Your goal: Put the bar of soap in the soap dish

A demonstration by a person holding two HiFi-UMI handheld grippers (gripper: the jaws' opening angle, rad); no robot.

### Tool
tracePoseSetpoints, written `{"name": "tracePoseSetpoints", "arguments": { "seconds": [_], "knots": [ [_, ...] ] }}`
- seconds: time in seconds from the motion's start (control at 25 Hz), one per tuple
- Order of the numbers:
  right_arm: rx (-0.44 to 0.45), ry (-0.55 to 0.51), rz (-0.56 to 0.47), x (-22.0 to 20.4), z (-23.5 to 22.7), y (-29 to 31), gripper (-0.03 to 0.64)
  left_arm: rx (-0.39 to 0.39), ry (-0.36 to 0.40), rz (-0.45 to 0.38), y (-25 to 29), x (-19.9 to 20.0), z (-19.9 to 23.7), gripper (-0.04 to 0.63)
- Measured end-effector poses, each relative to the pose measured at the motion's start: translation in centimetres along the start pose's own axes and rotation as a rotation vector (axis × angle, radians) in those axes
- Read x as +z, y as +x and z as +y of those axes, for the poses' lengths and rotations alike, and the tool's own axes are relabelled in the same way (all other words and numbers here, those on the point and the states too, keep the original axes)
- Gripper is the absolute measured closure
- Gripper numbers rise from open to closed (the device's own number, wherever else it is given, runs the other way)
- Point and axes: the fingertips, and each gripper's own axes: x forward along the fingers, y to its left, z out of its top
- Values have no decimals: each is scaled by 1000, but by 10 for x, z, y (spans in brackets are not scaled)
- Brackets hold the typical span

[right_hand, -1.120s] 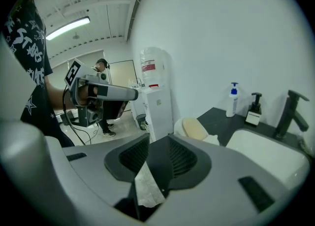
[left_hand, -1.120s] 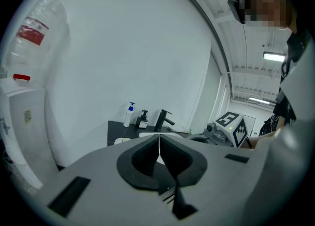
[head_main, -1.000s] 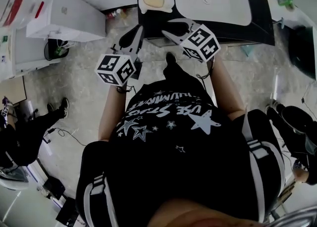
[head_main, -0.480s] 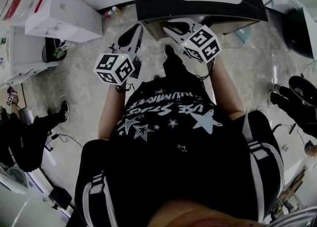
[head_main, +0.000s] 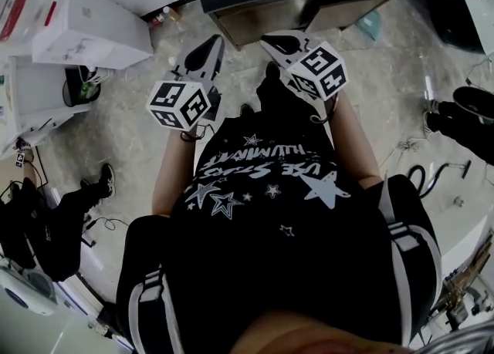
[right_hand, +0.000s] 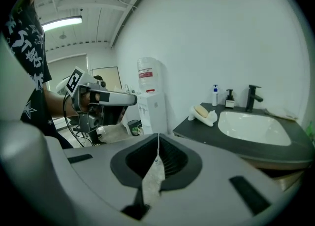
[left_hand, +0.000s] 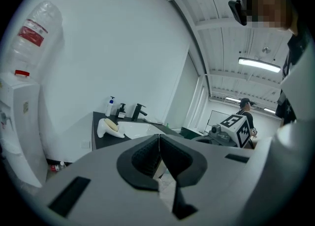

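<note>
As the one dark counter [right_hand: 197, 130] carries one washbasin [right_hand: 251, 129], one white soap dish [right_hand: 207, 119] and two pump bottles [right_hand: 215, 95], and the one bar of soap [right_hand: 201, 111] lies in that dish, the task looks finished. The left gripper [left_hand: 158, 136] and the right gripper [right_hand: 158, 136] have their fingers closed on nothing, well apart from it.

The flat black countertop [right_hand: 197, 130] is looking smooth and matt. On it, the white ceramic basin [right_hand: 251, 127] and curved white soap dish [right_hand: 206, 118] are gleaming.
</note>
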Motion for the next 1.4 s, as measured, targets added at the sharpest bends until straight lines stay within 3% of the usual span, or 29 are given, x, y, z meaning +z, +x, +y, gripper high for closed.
{"name": "tracePoseSetpoints", "arguments": {
  "seconds": [0.48, 0.88, 1.4],
  "knots": [
    [15, -49, -4, -7, -12, -36, 609, 53, -23, -27, 12, -7, -25, 583],
    [68, -12, -20, -45, -15, -97, 609, 75, -40, -12, 22, -37, -93, 583],
    [86, 6, -74, -81, 0, -156, 609, 104, -4, -5, 5, -66, -164, 583]
  ]
}}
